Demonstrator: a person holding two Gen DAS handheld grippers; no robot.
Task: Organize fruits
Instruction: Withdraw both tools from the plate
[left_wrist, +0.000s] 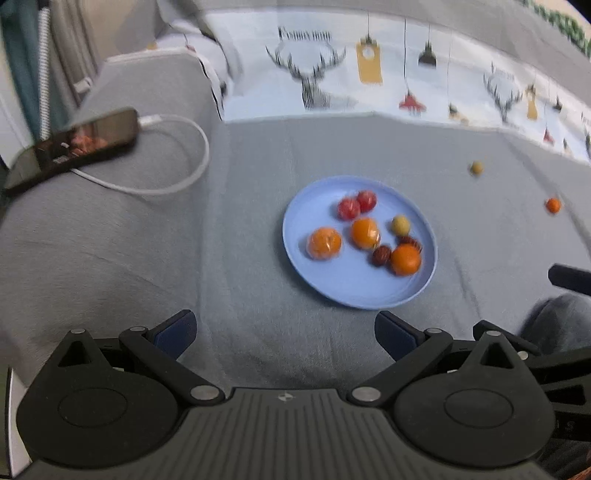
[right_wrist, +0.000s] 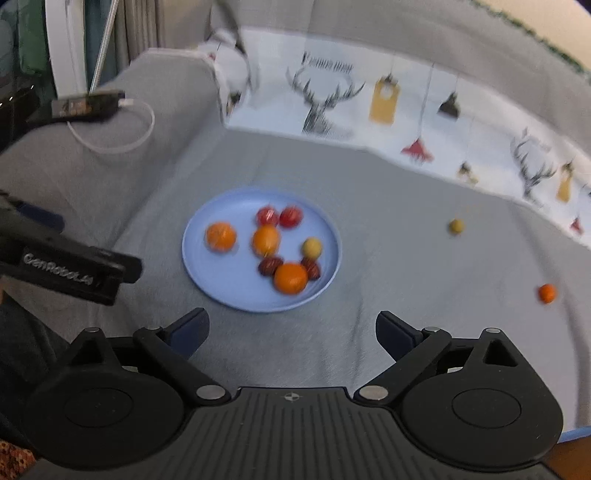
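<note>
A light blue plate (left_wrist: 321, 280) lies on the grey sofa seat and holds several fruits: oranges, two red ones, two dark red ones and a yellow-green one. It also shows in the right wrist view (right_wrist: 207, 280). A small yellow-green fruit (left_wrist: 476, 168) (right_wrist: 456, 226) and a small orange fruit (left_wrist: 553, 205) (right_wrist: 546, 293) lie loose on the seat to the right of the plate. My left gripper (left_wrist: 285, 332) is open and empty, short of the plate. My right gripper (right_wrist: 291, 332) is open and empty, short of the plate.
A phone (left_wrist: 74, 147) with a white cable (left_wrist: 184, 162) rests on the sofa arm at the left. A printed cushion (left_wrist: 369, 74) stands along the sofa back. The left gripper's body (right_wrist: 62, 266) shows at the left of the right wrist view.
</note>
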